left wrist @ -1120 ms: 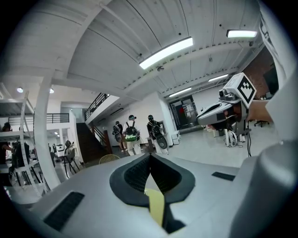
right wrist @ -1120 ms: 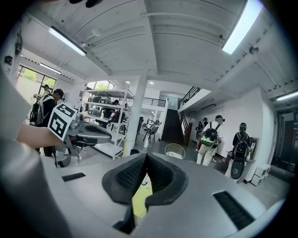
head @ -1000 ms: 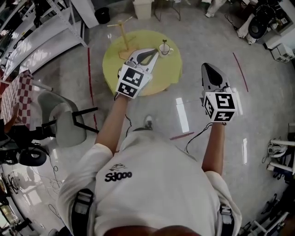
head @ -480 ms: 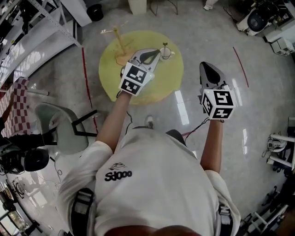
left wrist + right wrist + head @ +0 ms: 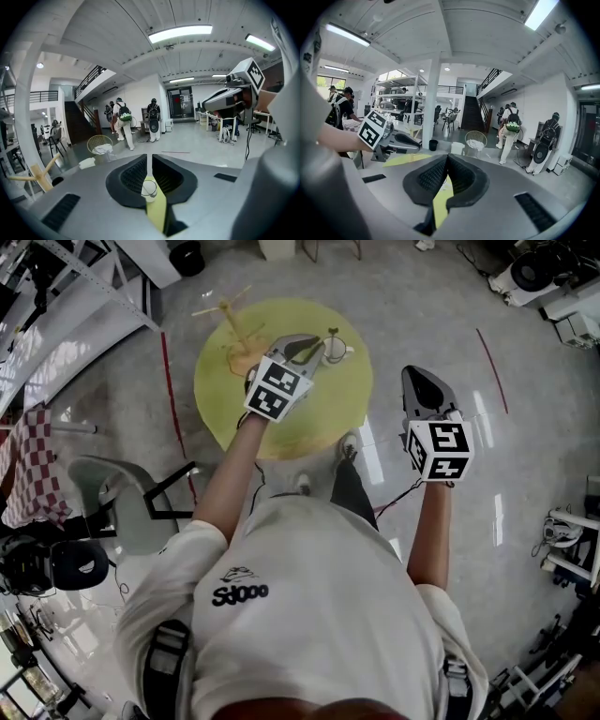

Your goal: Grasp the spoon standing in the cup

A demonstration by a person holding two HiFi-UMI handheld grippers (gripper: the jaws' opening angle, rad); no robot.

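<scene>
Spoon (image 5: 331,335) stands upright, thin and dark, in white cup (image 5: 335,352).

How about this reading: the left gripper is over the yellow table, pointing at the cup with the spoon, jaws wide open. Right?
Not quite: the jaws are shut, not wide open, with nothing between them. The left gripper view shows them together. The rest holds: the left gripper is over the yellow table, pointing at the cup with the spoon.
</scene>
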